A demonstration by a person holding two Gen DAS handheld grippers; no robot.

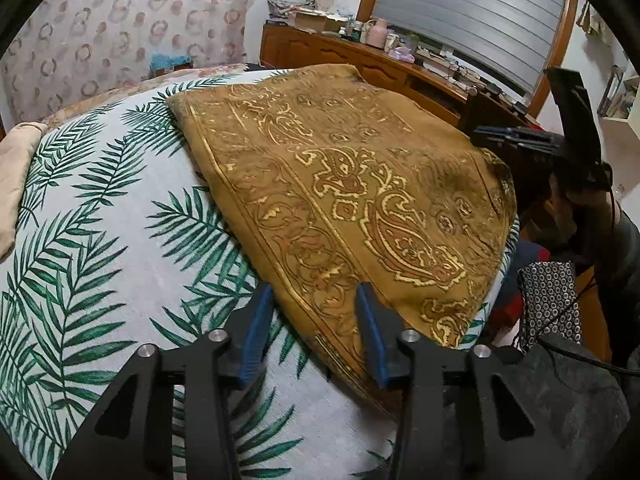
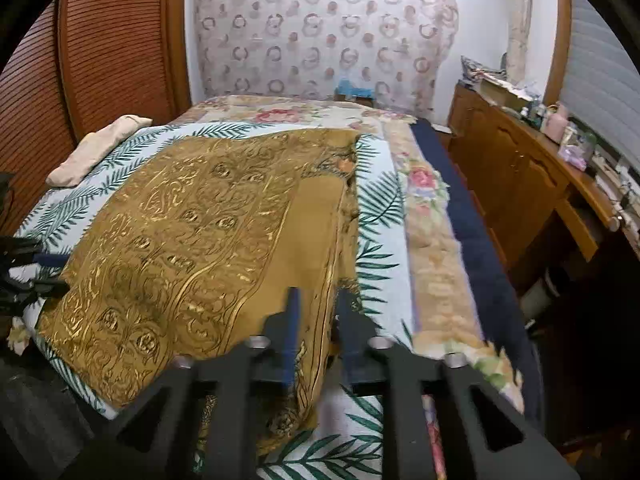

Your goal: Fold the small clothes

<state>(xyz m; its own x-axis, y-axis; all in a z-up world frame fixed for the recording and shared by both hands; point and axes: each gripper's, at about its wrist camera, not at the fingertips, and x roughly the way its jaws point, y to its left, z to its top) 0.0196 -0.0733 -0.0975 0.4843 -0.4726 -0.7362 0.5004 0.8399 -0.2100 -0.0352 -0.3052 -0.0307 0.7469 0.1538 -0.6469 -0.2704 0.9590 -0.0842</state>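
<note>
A bed [image 2: 436, 288] fills the room, spread with a white cover printed with green palm fronds [image 1: 100, 240] over a floral quilt [image 2: 424, 184] and a dark blue layer at its edge. Beyond the head of the bed hangs a pale curtain patterned with pink rings [image 2: 320, 28] against a white wall. To the left of the bed stand brown louvred wardrobe doors [image 2: 80, 60]. To its right runs a long wooden sideboard [image 2: 520, 184] cluttered with small items, beneath a window with a grey roller shutter [image 1: 468, 12] in a wooden frame. A beige pillow [image 2: 100, 148] lies near the wardrobe doors.
</note>
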